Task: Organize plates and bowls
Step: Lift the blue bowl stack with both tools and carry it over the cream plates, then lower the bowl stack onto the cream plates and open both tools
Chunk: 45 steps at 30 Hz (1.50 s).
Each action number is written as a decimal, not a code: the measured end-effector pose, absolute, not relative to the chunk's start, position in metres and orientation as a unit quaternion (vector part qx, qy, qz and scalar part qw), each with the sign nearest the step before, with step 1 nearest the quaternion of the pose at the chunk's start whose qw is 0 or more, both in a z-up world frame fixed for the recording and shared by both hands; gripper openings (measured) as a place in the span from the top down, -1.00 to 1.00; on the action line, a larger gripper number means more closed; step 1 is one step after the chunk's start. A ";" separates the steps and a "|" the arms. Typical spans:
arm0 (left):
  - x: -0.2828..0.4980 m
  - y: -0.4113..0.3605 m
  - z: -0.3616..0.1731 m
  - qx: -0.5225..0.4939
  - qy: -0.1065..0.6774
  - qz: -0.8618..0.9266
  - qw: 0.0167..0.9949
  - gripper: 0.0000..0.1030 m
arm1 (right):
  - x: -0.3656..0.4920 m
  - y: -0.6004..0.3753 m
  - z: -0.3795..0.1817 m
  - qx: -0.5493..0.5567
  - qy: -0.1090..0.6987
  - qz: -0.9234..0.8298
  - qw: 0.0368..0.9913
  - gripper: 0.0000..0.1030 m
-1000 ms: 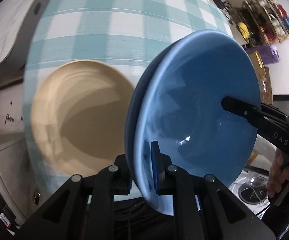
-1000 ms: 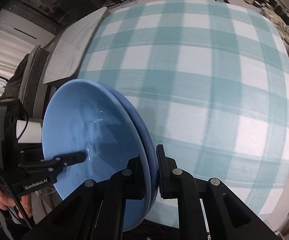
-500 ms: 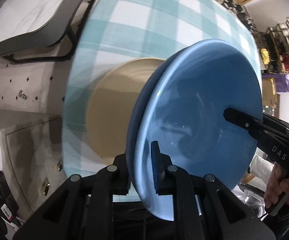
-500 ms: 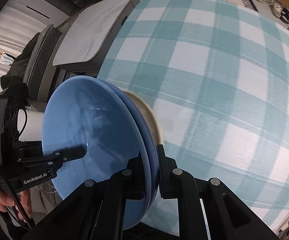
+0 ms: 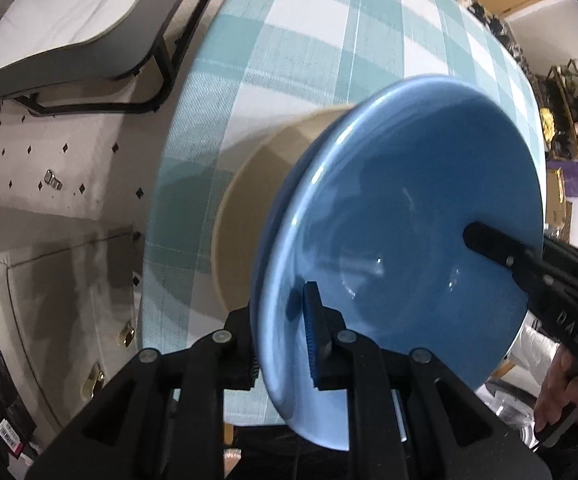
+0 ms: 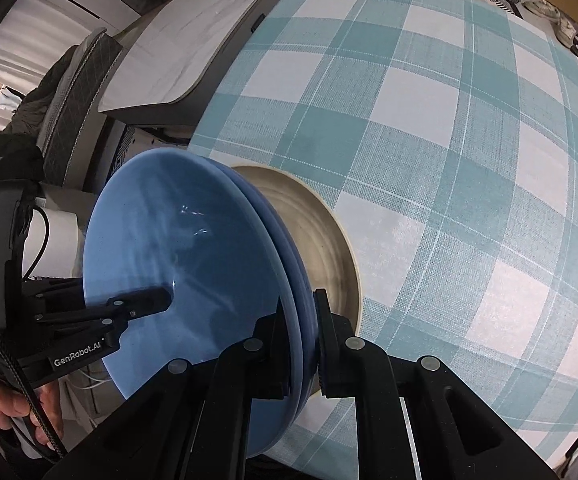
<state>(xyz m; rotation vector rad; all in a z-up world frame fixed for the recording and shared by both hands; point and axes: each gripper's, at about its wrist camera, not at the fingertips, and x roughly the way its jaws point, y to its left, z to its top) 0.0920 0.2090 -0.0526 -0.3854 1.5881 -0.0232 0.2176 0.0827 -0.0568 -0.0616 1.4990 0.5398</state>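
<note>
Left wrist view first: we look steeply down along the left gripper [image 5: 285, 344], whose jaws are clamped on the near rim of two stacked blue plates [image 5: 405, 240], one finger inside the dish and one behind it. We see the stack held on edge, tilted, above a beige plate [image 5: 249, 216] that lies near the left edge of the table [image 5: 309, 52] with its teal checked cloth. Across the stack, the right gripper [image 5: 485, 242] pinches the opposite rim, and the person's right hand [image 5: 561, 396] wraps its handle at lower right.

Right wrist view next: we again point sharply downward, and the right gripper [image 6: 303, 340] is clenched on the near rim of the blue plates [image 6: 177, 264], both rims caught between its fingers. The beige plate [image 6: 321, 240] sits on the table [image 6: 449, 120] just behind the stack, close to the table's left edge. From the left, the left gripper [image 6: 161, 300] bites the far rim, its handle held in the person's left hand [image 6: 13, 408].
</note>
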 end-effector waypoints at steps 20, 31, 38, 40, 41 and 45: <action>0.090 0.205 -0.044 -0.154 0.693 -0.022 0.704 0.30 | 0.215 0.084 -0.046 -0.038 0.644 0.241 0.725 0.70; 0.083 0.209 -0.021 -0.121 0.668 0.000 0.735 0.09 | 0.203 0.090 -0.026 -0.097 0.596 0.248 0.757 0.30; 0.065 0.219 -0.004 -0.159 0.638 -0.004 0.753 0.07 | 0.195 0.081 -0.003 -0.098 0.553 0.268 0.783 -0.02; 0.059 0.218 0.007 -0.154 0.617 0.000 0.772 0.07 | 0.191 0.076 0.008 -0.092 0.535 0.271 0.795 -0.02; 0.054 0.218 0.015 -0.153 0.602 0.004 0.784 0.04 | 0.188 0.074 0.013 -0.089 0.528 0.277 0.798 -0.02; 0.031 0.213 0.047 -0.152 0.538 0.020 0.829 -0.21 | 0.167 0.059 0.035 -0.068 0.494 0.300 0.813 -0.35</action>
